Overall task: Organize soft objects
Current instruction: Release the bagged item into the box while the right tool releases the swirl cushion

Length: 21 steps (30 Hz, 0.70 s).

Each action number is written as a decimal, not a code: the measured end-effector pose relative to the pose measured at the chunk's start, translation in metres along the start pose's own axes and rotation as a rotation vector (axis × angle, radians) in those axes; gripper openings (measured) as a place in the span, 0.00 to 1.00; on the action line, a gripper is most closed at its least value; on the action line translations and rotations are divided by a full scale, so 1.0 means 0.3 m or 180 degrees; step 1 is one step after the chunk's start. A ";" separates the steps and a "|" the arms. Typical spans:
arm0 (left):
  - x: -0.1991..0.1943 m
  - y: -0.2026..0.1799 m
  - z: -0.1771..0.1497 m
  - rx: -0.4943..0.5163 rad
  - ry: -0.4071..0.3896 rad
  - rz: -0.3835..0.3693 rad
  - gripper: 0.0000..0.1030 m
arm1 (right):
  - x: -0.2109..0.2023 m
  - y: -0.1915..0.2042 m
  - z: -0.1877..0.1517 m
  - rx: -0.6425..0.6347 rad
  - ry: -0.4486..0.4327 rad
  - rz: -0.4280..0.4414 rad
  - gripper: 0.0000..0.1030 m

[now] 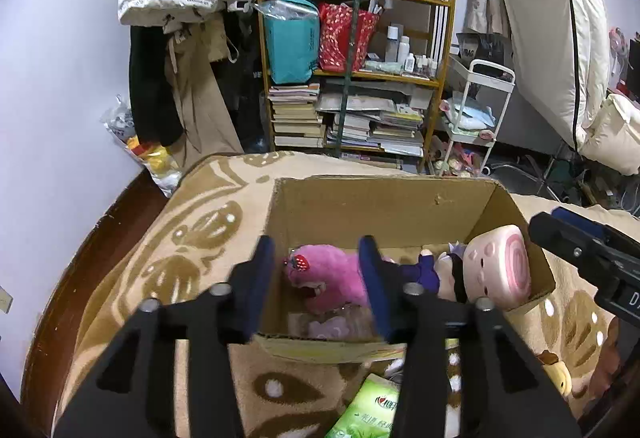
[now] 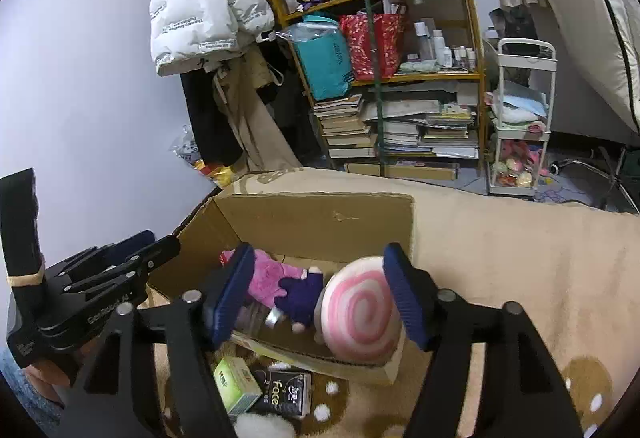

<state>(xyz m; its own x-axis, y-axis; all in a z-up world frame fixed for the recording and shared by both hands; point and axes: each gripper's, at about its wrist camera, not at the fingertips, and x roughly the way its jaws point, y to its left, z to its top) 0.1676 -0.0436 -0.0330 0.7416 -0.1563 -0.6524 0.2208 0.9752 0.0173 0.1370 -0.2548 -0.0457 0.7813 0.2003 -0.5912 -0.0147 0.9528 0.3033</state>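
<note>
The soft toys, a pink plush (image 1: 328, 276) and a swirl-patterned pig cushion (image 2: 362, 312), already lie in the cardboard box (image 1: 384, 205) at twelve o'clock, both tongs (image 1: 320, 286) (image 2: 320, 294) wide and empty, so next probably comes fetching another.

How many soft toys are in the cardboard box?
3: a pink plush at the left, a purple-dressed doll in the middle, a pink swirl cushion against the right wall. More may be hidden underneath.
</note>
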 end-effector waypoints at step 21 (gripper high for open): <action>-0.188 -0.023 -0.076 0.0085 -0.0123 0.0183 0.93 | -0.216 0.013 -0.040 -0.0011 -0.0148 -0.0142 1.00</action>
<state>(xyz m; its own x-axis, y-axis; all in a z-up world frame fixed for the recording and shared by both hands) 0.1097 -0.0380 -0.0134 0.7774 -0.1065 -0.6200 0.1935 0.9783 0.0745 0.0788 -0.2613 -0.0151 0.8093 0.1470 -0.5687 0.0187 0.9613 0.2750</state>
